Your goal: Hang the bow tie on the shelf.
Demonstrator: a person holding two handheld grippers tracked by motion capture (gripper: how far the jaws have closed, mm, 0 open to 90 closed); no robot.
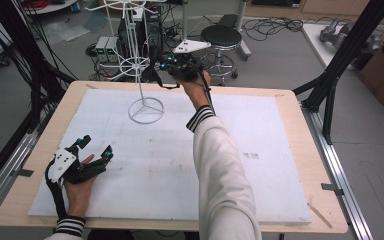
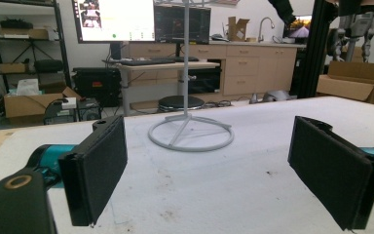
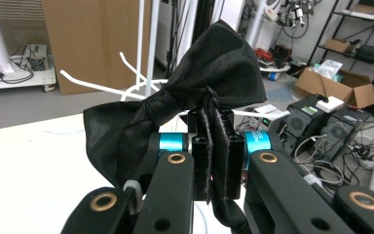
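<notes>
Seen from the high view, the white wire rack (image 1: 141, 65) stands on the far-left part of the foam-covered table (image 1: 260, 200), a thin upright pole rising from a ring base with rings of hooks above. The right gripper (image 1: 172, 65) is raised just beside the rack's middle hook ring, on its right, with a dark bundle at its tip; the left gripper (image 1: 92, 152) rests well apart from the rack, near the table's front-left edge, jaws spread and empty. The right hand is plainly the nearer one, and the hooks lie just to the left of its load, so any hanging move likely turns on that short sideways gap. In the left gripper view, the two flat black felt-faced pads (image 2: 97, 173) stand wide apart with nothing between, and the rack's ring base (image 2: 191, 134) sits straight ahead on the matte white surface. In the right gripper view, the jaws are clenched on a black bow-shaped cloth (image 3: 185, 95), soft woven fabric knotted at its waist, wings spreading left and right above the jaws; the rack's thin white prongs (image 3: 95, 83) lie just behind it.
</notes>
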